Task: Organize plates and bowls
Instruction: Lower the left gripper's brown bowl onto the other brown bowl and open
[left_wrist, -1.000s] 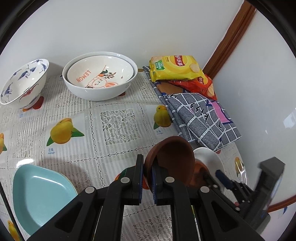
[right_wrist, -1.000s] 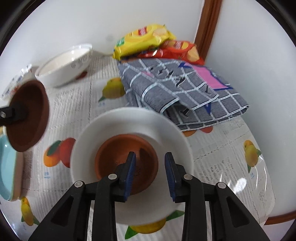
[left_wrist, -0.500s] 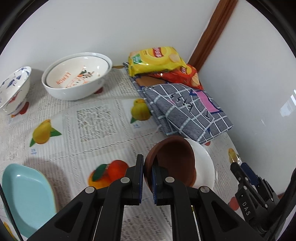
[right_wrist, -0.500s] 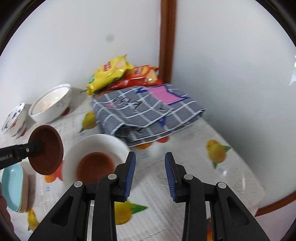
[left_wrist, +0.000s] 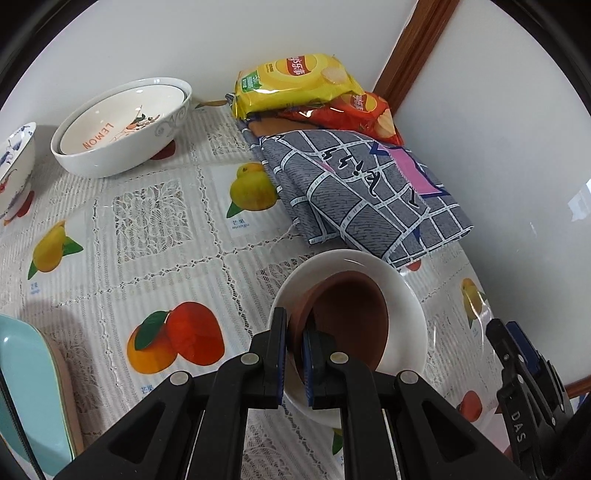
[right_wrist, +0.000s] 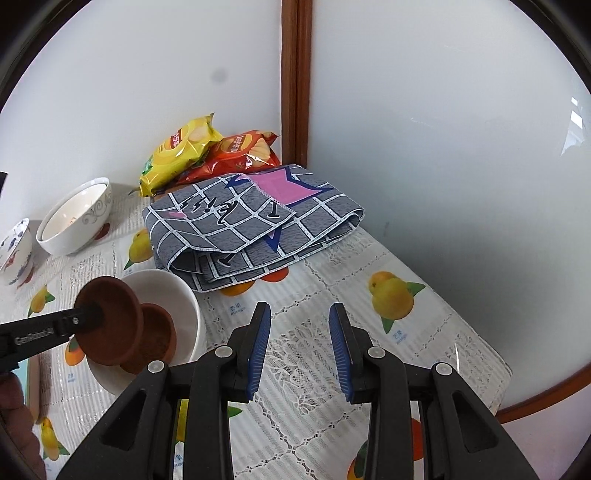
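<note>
My left gripper (left_wrist: 293, 354) is shut on the rim of a brown clay bowl (left_wrist: 347, 321), which hangs tilted just over a white bowl (left_wrist: 406, 291). The right wrist view shows the held brown bowl (right_wrist: 110, 317) beside a second brown bowl (right_wrist: 159, 339) lying inside the white bowl (right_wrist: 162, 280). The left gripper (right_wrist: 88, 317) reaches in from the left there. My right gripper (right_wrist: 299, 332) stands open over the tablecloth to the right of the white bowl, with nothing between its fingers. It also shows at the left wrist view's lower right (left_wrist: 517, 354).
A large white bowl (left_wrist: 122, 122) with a LEMON bowl nested in it stands at the back. A blue-patterned bowl (left_wrist: 14, 166) is at far left, a light blue plate (left_wrist: 29, 398) at near left. A folded grey checked cloth (left_wrist: 362, 195) and snack bags (left_wrist: 295, 85) fill the corner by the walls.
My left gripper carried the brown bowl rightward and down to the white bowl. My right gripper drew back from the white bowl, rose and swung right; its jaws stayed open.
</note>
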